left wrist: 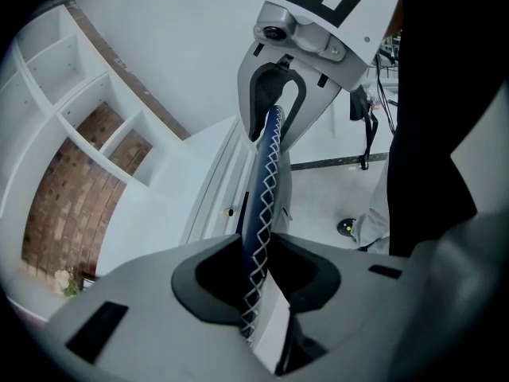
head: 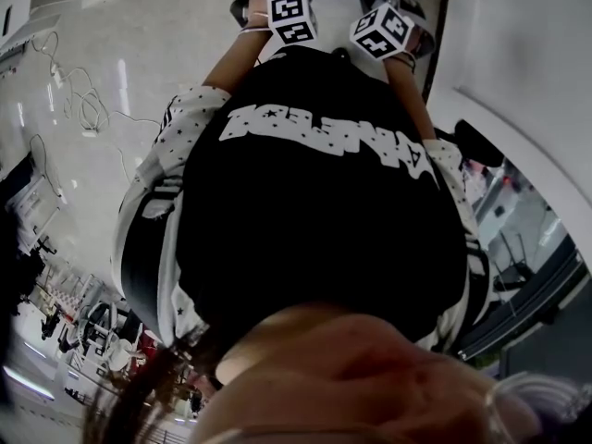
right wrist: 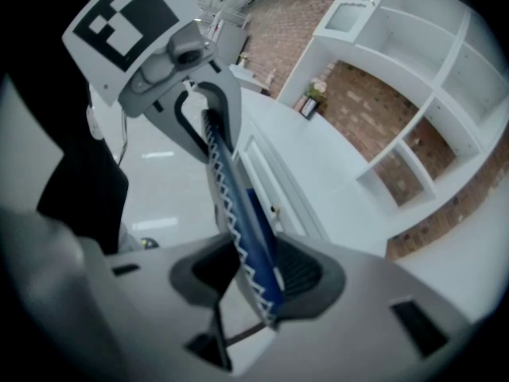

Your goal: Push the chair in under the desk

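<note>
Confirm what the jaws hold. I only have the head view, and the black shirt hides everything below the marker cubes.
Observer: Left gripper is shut on a thin blue chair edge with white zigzag stitching.
Operator: Right one?
Observer: Right gripper clamps the same edge, further along it.
Operator: Desk in sight?
Observer: Yes, the white desk stands beyond the chair edge in both gripper views.

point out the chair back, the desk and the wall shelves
chair back (left wrist: 266,189): left gripper view, stitched blue edge
desk (right wrist: 334,173): right gripper view, white top
wall shelves (right wrist: 413,30): right gripper view, white panel
</note>
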The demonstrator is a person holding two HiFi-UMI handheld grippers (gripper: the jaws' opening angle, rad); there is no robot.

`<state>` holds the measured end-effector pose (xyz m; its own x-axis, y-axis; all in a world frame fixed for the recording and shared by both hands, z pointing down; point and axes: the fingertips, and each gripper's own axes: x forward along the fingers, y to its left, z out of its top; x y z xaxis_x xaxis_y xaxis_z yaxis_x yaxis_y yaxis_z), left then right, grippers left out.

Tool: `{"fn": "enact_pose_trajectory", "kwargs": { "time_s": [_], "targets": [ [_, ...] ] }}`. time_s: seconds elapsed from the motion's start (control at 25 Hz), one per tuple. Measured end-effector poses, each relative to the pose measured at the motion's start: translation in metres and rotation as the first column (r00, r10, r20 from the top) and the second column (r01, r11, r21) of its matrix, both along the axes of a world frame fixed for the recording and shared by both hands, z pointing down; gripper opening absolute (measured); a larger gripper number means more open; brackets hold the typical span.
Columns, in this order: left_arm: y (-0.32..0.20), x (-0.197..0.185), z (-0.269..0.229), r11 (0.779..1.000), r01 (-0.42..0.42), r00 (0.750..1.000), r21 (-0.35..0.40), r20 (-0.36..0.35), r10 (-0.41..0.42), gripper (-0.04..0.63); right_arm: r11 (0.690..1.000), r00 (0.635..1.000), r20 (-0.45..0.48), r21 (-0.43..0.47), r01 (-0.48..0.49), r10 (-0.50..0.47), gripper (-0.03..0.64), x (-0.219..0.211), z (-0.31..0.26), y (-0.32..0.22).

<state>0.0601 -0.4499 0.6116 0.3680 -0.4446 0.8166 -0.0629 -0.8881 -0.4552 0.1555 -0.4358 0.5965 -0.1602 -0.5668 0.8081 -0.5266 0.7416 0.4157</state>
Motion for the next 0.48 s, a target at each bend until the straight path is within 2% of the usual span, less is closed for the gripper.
{"fn": "enact_pose_trajectory", "kwargs": {
  "time_s": [0.48],
  "targets": [
    [-0.0068, 0.0069, 0.0007, 1.0, 0.006, 1.0, 0.01, -0.001, -0.006, 0.126, 1.0, 1.0, -0.01, 0.002, -0.003, 0.003, 0.158, 0.0072, 0.0002, -0.0082]
  ]
}}
